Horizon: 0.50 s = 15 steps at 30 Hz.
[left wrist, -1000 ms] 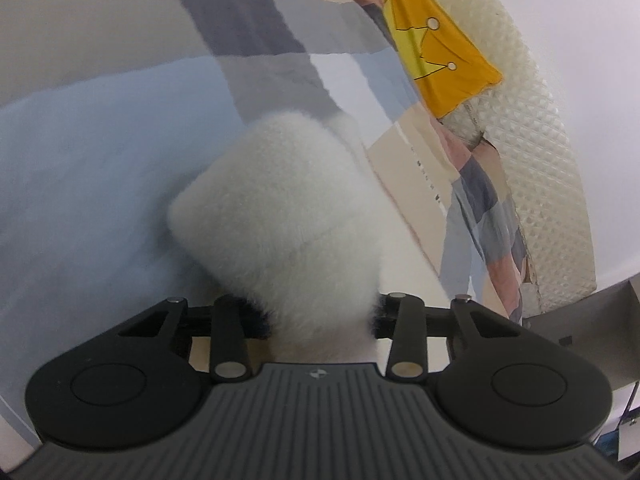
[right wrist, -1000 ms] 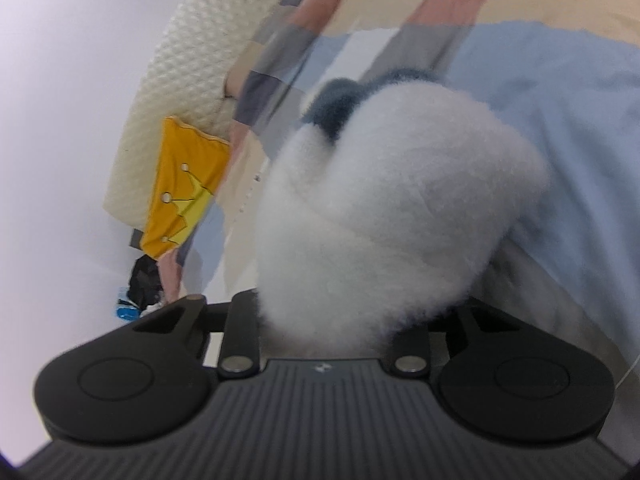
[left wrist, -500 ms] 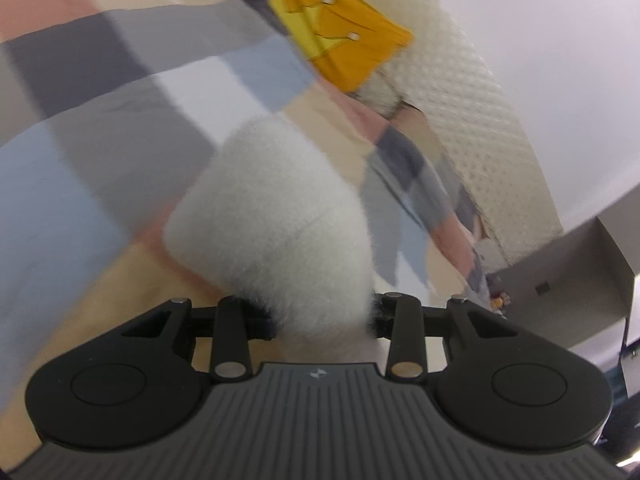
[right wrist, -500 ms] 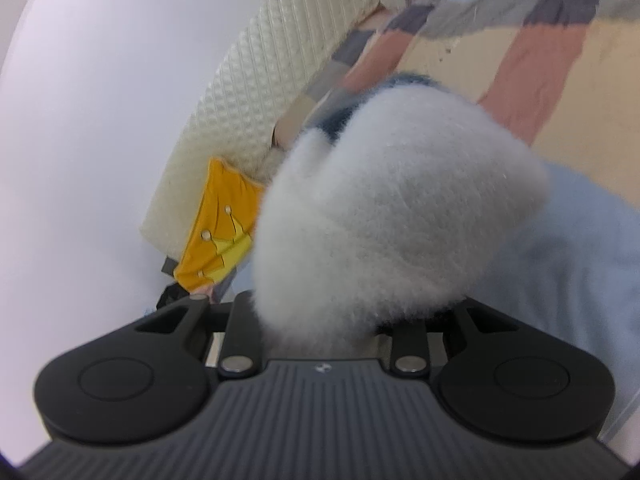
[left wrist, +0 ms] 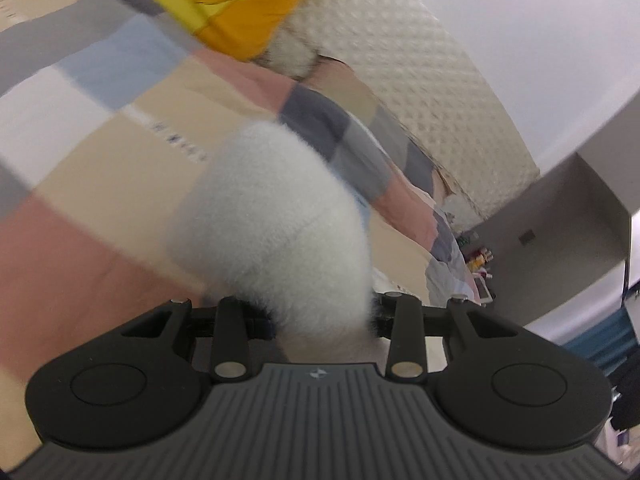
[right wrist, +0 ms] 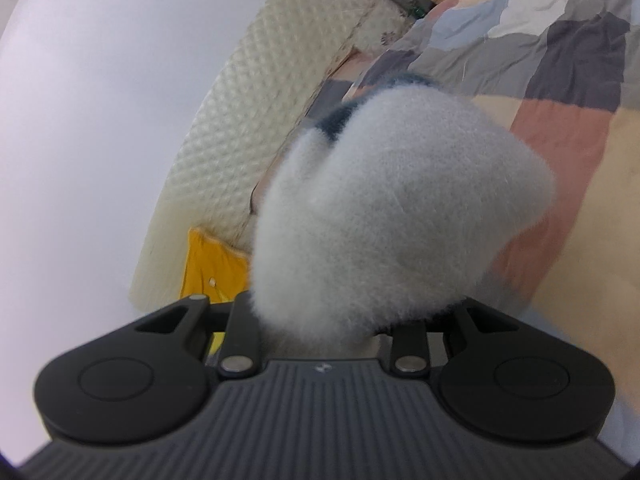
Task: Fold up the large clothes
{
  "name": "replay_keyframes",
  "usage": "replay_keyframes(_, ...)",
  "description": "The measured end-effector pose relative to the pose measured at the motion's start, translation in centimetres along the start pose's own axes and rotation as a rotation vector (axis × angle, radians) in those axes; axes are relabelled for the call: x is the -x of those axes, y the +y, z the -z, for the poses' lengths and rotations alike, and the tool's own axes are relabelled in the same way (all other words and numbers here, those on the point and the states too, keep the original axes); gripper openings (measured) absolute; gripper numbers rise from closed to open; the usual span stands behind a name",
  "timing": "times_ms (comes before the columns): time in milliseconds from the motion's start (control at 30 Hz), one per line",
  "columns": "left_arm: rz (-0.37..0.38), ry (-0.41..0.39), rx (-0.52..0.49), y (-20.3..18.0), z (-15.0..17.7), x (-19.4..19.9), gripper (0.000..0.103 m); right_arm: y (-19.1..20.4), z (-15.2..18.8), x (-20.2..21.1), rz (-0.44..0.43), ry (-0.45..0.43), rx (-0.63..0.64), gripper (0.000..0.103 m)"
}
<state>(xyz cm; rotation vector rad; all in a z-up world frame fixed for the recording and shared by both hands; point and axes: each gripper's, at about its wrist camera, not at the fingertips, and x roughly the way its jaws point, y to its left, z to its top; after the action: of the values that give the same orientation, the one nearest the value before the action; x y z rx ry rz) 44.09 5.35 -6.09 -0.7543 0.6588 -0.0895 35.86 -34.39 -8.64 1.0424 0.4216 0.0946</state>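
Note:
A fluffy white garment [left wrist: 256,184] bulges out between the fingers of my left gripper [left wrist: 288,248], which is shut on it; the fleece hides both fingers. In the right wrist view another thick bunch of the same white fleece [right wrist: 420,184], with a dark blue trim [right wrist: 340,120] at its far edge, is clamped in my right gripper [right wrist: 352,272], whose fingers are also buried in it. Both bunches hang above a patchwork bedspread [left wrist: 100,128]. The remainder of the garment is out of sight.
The bedspread [right wrist: 560,60] has beige, pink, grey and blue patches. A yellow crown-print cushion [left wrist: 240,4] leans on a cream quilted headboard [left wrist: 420,72]. A grey cabinet [left wrist: 560,240] and small clutter [left wrist: 478,260] stand past the bed's far corner. A white wall [right wrist: 100,120] is behind.
Both grippers have risen and swung toward the headboard with the white fleece still clamped. The pale blue patch has dropped out of view and the cushion and headboard look closer.

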Motion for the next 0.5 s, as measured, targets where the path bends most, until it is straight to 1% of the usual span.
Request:
replay_keyframes(67,0.008,0.009,-0.01,-1.1,-0.3,-2.7,0.041,-1.1,-1.4,-1.6,0.012,-0.011,-0.022,0.034)
replay_keyframes(133,0.001,0.038,-0.012,-2.2,-0.6,-5.5,0.041,-1.9,-2.8,-3.0,0.034,-0.011,-0.035,0.034)
replay_keyframes(233,0.004,0.057,0.008,-3.5,-1.7,-9.1,0.041,-2.8,-4.9,-5.1,0.057,-0.01,-0.045,0.034)
replay_keyframes(300,0.011,0.051,0.0,-4.7,-2.2,-11.2,0.041,-3.5,-6.3,-6.6,0.054,-0.017,-0.068,0.034)
replay_keyframes(367,0.026,0.039,-0.02,-5.8,-2.2,-12.8,0.041,-3.8,-7.0,-7.2,0.048,-0.025,-0.084,0.034)
replay_keyframes(433,0.053,0.045,-0.013,-6.6,-2.2,-14.5,0.041,-4.3,-8.3,-7.9,0.028,-0.044,-0.118,0.034)
replay_keyframes(500,0.075,0.049,-0.002,-7.3,-2.1,-16.0,0.041,-4.6,-9.6,-8.5,0.013,-0.069,-0.099,0.034)
